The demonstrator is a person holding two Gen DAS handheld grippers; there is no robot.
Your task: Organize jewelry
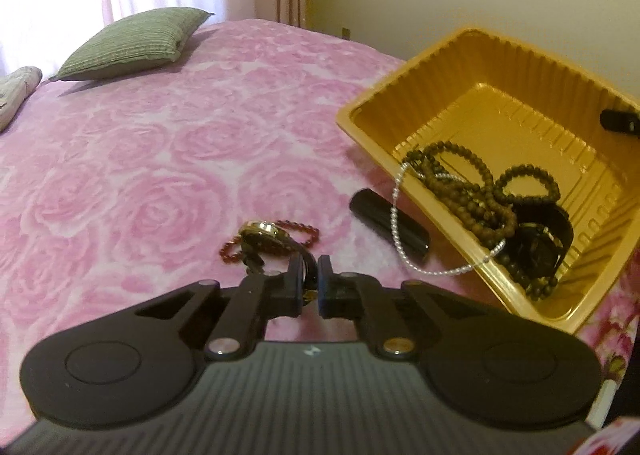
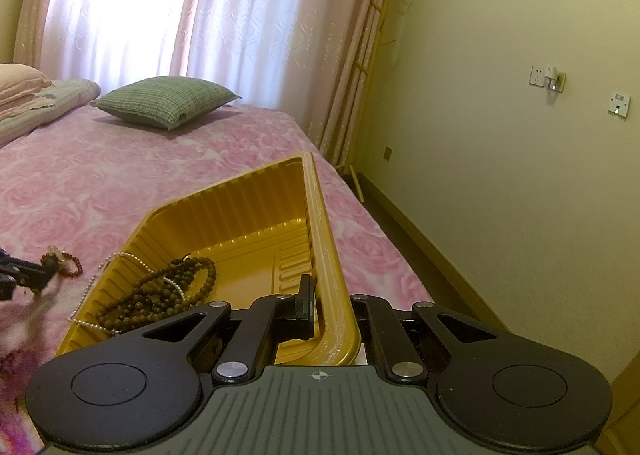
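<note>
With the right gripper point(image 2: 320, 311) clamped on the gold tray's point(image 1: 460, 55) rim, the left gripper point(image 1: 310, 279) pinches the watch point(image 1: 264, 237) strap beside the tray on the bed point(image 1: 140, 175), so I reckon the red bead bracelet point(image 1: 308, 233) could snag and drag.

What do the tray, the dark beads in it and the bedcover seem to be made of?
Tray: thin moulded plastic, glossy gold, judging by its ribbed walls and shine. Dark beads: probably wood or seed, matt brown; stone is possible. Bedcover: soft plush fabric, pink with a rose pattern, fuzzy-looking surface.
</note>
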